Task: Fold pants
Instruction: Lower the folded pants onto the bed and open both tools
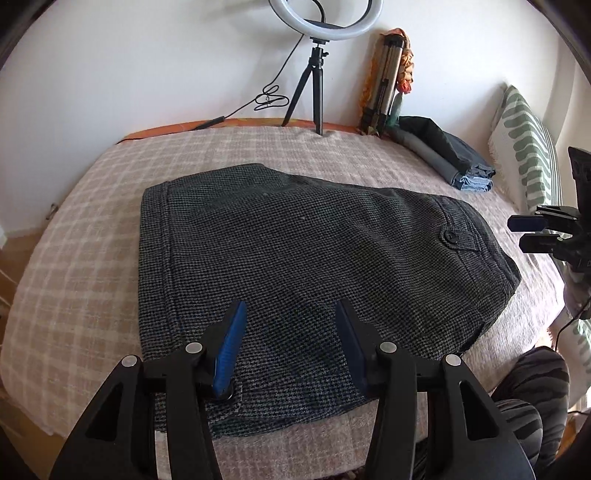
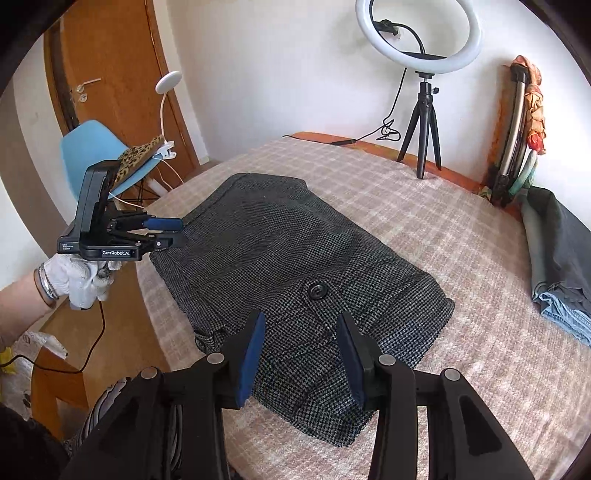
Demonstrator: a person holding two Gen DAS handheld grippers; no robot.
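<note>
The pants (image 1: 295, 266), dark houndstooth wool, lay folded into a compact bundle in the middle of the bed (image 1: 74, 258), on its beige checked blanket. A buttoned pocket flap (image 2: 317, 291) faced up near the end closest to the right tool (image 2: 301, 354).

The left tool (image 1: 288, 343) hung just above the near edge of the bundle, its blue-padded fingers (image 1: 231, 350) spread wide with nothing between them. The right tool hovered over the pocket end in the same way, fingers parted and empty. From the right wrist view the left tool (image 2: 173, 232) showed side-on at the bundle's far-left corner, held by a white-gloved hand (image 2: 83, 277); whether it touched the cloth there I could not tell.

At the wall side of the bed a ring light (image 2: 419, 35) stood on a small black tripod (image 2: 423, 129). A stack of folded clothes (image 1: 450, 158), dark on top and denim beneath, sat well apart from the pants towards a striped pillow (image 1: 528, 155). A blue chair (image 2: 96, 155) stood by the wooden door (image 2: 122, 66).
</note>
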